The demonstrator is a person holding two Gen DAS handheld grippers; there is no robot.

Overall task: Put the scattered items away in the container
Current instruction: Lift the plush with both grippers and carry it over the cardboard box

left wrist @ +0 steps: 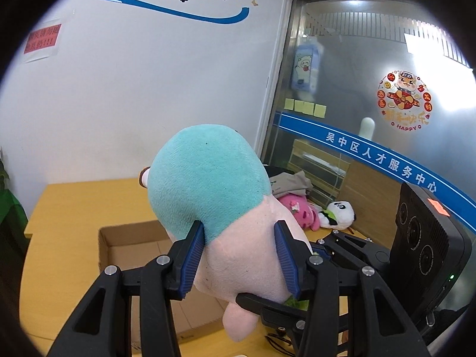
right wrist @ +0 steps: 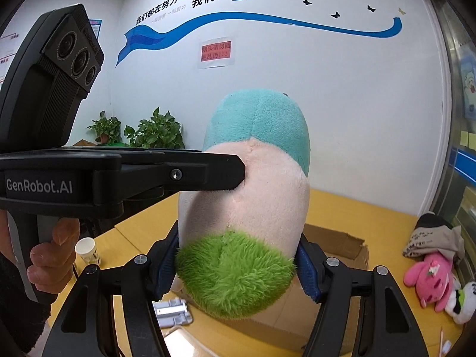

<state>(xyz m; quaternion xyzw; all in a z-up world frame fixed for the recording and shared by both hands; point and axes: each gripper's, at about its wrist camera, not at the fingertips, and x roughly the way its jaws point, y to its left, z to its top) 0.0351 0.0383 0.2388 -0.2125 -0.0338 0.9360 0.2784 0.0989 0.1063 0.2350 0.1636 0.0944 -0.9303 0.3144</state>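
Fuzzy plush toy (left wrist: 208,184) (matt), corrugated cardboard box (left wrist: 125,241).

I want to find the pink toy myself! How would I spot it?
Look at the yellow table, then its far right side past the cardboard box. A small heap lies there: the pink bunny sits between the grey cloth bundle and a white panda plush. It is the only bright pink one.
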